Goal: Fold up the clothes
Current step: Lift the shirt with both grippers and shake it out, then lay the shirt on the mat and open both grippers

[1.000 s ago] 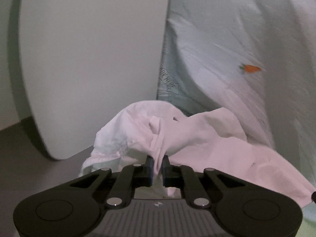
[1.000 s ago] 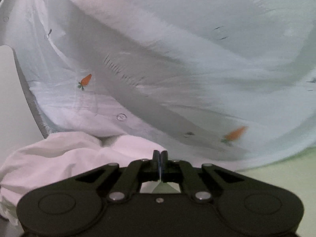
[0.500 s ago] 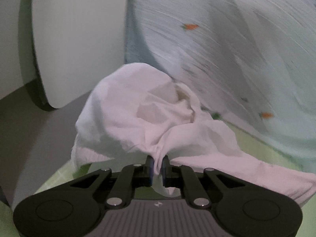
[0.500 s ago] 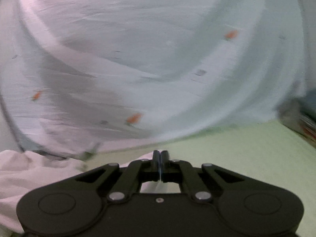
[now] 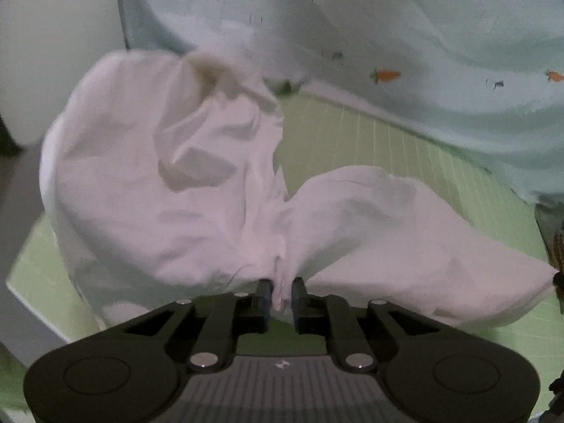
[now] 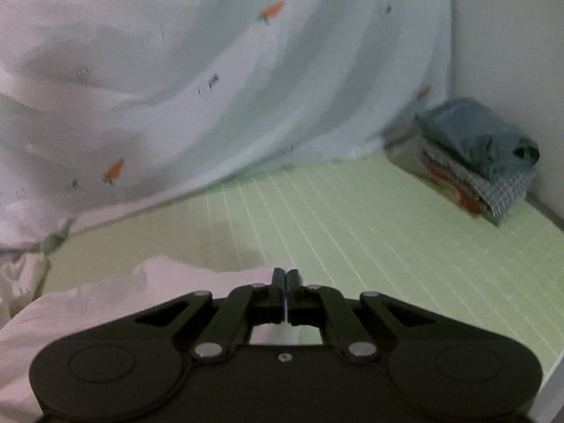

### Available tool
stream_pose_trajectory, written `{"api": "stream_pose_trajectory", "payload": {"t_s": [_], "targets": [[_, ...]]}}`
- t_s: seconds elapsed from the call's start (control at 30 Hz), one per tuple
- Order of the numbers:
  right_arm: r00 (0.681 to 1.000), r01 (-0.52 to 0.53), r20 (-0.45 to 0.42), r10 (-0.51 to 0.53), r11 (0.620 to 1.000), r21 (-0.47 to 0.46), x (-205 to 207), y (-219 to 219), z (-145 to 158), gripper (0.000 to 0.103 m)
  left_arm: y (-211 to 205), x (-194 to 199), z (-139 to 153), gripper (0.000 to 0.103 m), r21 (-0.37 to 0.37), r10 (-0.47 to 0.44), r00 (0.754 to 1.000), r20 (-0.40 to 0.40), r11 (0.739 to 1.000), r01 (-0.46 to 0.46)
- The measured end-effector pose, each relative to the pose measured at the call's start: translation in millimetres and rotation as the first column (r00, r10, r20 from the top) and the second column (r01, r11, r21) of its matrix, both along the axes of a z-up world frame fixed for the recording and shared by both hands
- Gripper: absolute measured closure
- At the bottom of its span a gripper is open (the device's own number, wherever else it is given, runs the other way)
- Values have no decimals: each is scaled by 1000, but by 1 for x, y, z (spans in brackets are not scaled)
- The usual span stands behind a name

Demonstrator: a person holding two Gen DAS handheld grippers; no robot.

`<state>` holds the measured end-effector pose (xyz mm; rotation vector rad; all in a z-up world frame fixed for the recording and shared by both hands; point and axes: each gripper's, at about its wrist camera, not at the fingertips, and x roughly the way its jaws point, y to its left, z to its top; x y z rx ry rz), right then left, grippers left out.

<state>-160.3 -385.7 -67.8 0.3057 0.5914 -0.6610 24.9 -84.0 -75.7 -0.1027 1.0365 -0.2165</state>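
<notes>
A white garment (image 5: 158,194) hangs crumpled over the green gridded mat (image 5: 405,148), stretched between both grippers. My left gripper (image 5: 281,292) has a bunched fold of it between its fingers. Its jaws are opening, and the fold still fills the narrow gap. The garment's right corner runs to a dark tip at the far right of the left wrist view, my right gripper (image 5: 558,279). In the right wrist view my right gripper (image 6: 285,282) is shut, with a thin white edge showing between its fingers. The garment (image 6: 105,299) lies below and to its left.
A pale blue sheet with small carrots (image 6: 211,70) hangs along the back of the mat (image 6: 352,229). A stack of folded clothes (image 6: 483,162) sits in the far right corner against a white wall (image 6: 511,35). The mat's front right edge (image 6: 553,370) is close.
Both grippers have swung right across the scene, carrying the white garment over the green mat. The garment has spread out wider. The left jaws stand slightly further apart.
</notes>
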Motion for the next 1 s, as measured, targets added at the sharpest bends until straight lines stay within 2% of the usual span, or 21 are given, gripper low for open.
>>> {"api": "stream_pose_trajectory", "payload": {"t_s": [0.07,0.1,0.13,0.17,0.2,0.33,0.4,0.47,0.6,0.67,0.73,0.87,1.0], "targets": [[1000,-13,-22,13,1000,7,-1,-1,-4,100,4,-8,4,81,0,14,1000,18,1000,-14],[999,-24,-35,24,1000,6,1,1,-6,94,8,-11,9,77,6,25,999,38,1000,-26],[999,-30,-42,30,1000,7,3,4,-7,90,14,-14,14,65,14,42,997,61,999,-43],[998,-35,-48,36,999,9,6,7,-8,76,22,-15,18,56,19,66,994,82,998,-68],[998,-41,-54,41,999,11,9,10,-9,63,31,-14,21,53,21,98,990,98,995,-100],[996,-72,-48,73,997,10,25,22,-10,38,71,-2,21,44,-9,242,966,95,970,-242],[994,-97,-43,97,995,6,33,29,-10,10,89,5,18,40,-8,292,952,94,956,-292],[992,-119,-46,119,993,4,42,40,-10,0,106,12,15,36,-2,336,937,94,941,-337],[983,-164,-83,165,986,10,69,59,-19,0,134,27,10,29,10,380,919,102,924,-383],[981,-176,-82,178,984,31,84,64,-22,0,141,40,6,18,7,372,923,99,927,-375],[979,-180,-83,184,982,52,100,69,-24,0,145,52,1,13,4,352,932,90,935,-354],[974,-186,-104,200,975,125,142,70,-39,0,145,81,-23,13,-12,279,960,23,960,-279],[966,-187,-141,218,961,206,182,72,-63,0,133,111,-53,14,-54,217,974,-69,974,-221]]}}
